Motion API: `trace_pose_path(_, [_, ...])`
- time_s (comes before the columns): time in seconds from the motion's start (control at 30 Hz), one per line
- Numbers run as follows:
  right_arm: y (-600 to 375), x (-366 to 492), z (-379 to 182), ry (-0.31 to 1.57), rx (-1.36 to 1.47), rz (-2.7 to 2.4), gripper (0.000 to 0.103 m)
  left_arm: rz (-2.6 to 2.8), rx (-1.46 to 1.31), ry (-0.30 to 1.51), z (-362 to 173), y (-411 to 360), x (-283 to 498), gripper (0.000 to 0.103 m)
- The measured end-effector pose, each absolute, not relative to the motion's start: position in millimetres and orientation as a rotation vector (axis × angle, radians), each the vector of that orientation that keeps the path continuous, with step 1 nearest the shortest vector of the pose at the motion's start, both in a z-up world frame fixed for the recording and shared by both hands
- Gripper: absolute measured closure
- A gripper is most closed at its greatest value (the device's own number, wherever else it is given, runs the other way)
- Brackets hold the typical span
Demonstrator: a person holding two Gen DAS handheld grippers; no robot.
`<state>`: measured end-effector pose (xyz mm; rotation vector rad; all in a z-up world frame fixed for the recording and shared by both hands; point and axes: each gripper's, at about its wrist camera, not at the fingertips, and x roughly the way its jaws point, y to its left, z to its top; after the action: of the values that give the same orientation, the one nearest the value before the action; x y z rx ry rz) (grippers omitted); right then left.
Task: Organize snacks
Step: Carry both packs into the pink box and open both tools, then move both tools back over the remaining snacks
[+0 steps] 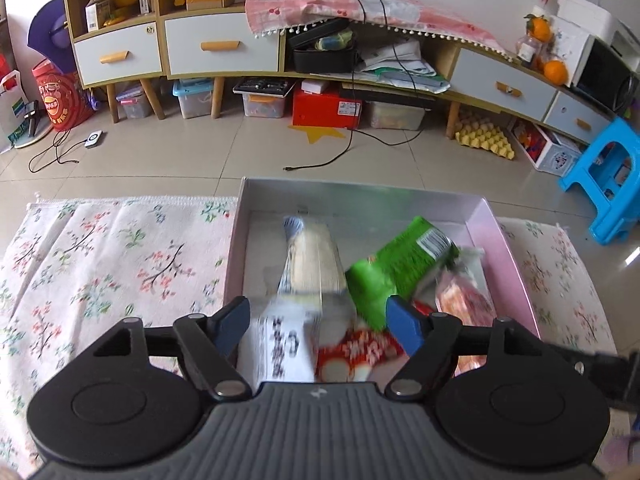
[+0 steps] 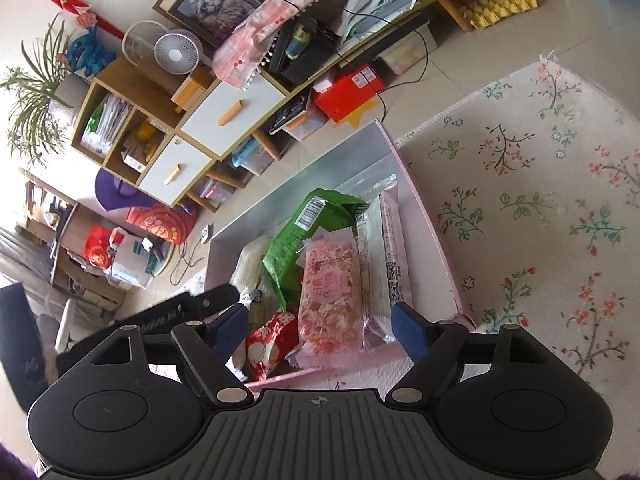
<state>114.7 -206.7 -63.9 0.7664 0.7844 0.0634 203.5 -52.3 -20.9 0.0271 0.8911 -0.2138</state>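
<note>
The left wrist camera is looking steeply down from close above the near edge of the pink box (image 1: 516,280), facing the far cabinet (image 1: 224,46). The right wrist camera is sitting rolled, hovering near the box's (image 2: 424,216) near right corner. Both are sharing the box's inside and the floral mat (image 2: 540,184)

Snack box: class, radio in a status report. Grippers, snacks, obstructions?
Left gripper open, right gripper open, nothing gripped. Snacks lie in box: green packet, pink bar. Nothing blocking.
</note>
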Motion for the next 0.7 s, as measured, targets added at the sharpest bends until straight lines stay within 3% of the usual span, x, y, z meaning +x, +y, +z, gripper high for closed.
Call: trace_pose_path(0.7, [-167.9,39.5,-9.7,0.794,0.555,0.067,0.014,-0.286,0.06,0.905,2.6,-30.6,108.3,0.003])
